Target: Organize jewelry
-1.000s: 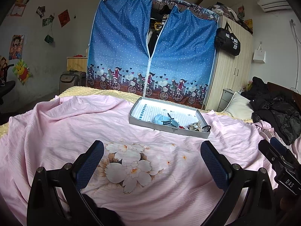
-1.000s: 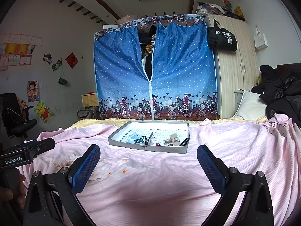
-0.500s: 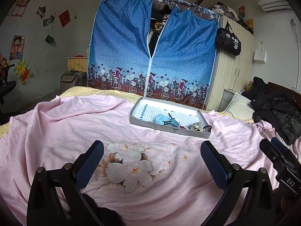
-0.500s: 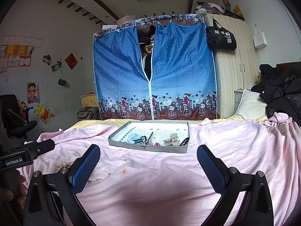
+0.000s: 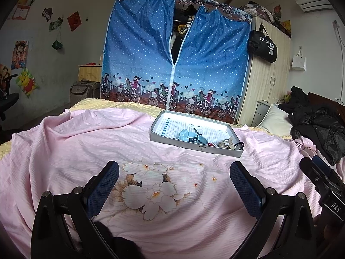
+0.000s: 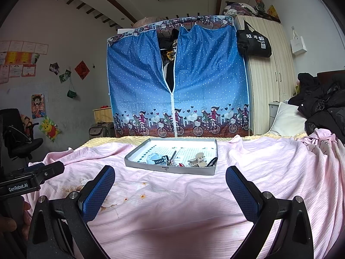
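— Where's the jewelry?
— In the shallow grey cardboard tray (image 6: 170,169) on the pink floral bedsheet (image 5: 64,146): a pale blue strap watch (image 5: 190,137), a cream claw hair clip (image 6: 198,160) and small pieces heaped along its near edge.
— And the grippers?
— The left gripper (image 5: 174,183) and right gripper (image 6: 170,186) hover over the sheet, short of the tray, jaws spread wide, empty.

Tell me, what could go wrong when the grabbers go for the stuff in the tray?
The tray sits on a soft, wrinkled pink sheet, so pushing down might tip it. The small pieces lie crowded at its near edge, so an open right gripper could pinch two together.
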The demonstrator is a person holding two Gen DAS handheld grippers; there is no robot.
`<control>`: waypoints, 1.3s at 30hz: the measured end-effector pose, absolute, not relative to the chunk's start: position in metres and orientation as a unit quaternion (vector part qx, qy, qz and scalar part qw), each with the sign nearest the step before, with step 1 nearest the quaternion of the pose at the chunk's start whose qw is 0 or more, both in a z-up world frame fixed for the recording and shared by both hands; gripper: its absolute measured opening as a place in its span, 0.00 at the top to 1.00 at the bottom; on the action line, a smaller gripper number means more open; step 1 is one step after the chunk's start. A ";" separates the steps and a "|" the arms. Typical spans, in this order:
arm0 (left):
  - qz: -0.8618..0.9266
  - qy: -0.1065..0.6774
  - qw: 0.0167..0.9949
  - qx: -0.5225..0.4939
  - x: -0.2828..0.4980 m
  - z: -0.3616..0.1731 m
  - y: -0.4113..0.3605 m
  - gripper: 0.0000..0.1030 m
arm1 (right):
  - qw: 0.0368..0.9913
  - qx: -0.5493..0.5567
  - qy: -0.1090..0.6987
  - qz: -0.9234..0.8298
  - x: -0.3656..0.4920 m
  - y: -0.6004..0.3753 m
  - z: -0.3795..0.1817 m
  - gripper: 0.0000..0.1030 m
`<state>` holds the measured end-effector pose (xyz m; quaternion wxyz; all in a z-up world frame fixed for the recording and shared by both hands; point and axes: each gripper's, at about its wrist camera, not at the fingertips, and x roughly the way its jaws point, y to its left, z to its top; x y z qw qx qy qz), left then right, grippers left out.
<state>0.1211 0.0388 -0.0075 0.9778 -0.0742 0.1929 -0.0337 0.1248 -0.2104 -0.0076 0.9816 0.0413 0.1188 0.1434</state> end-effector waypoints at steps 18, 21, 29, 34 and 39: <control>0.011 0.215 0.977 -0.011 0.121 -0.004 0.029 0.02 | 0.982 0.041 0.120 0.143 0.124 -0.209 -0.009 0.00; 0.008 0.216 0.976 -0.012 0.121 -0.005 0.029 0.02 | 0.982 0.041 0.120 0.142 0.124 -0.209 -0.009 0.00; 0.036 0.241 0.970 -0.011 0.127 -0.003 0.030 0.02 | 0.981 0.039 0.125 0.143 0.123 -0.207 -0.010 0.00; 0.045 0.248 0.968 -0.014 0.125 -0.003 0.031 0.02 | 0.981 0.034 0.129 0.141 0.124 -0.206 -0.016 0.00; 0.052 0.251 0.966 -0.013 0.124 -0.002 0.029 0.02 | 0.981 0.032 0.132 0.135 0.126 -0.207 -0.016 0.00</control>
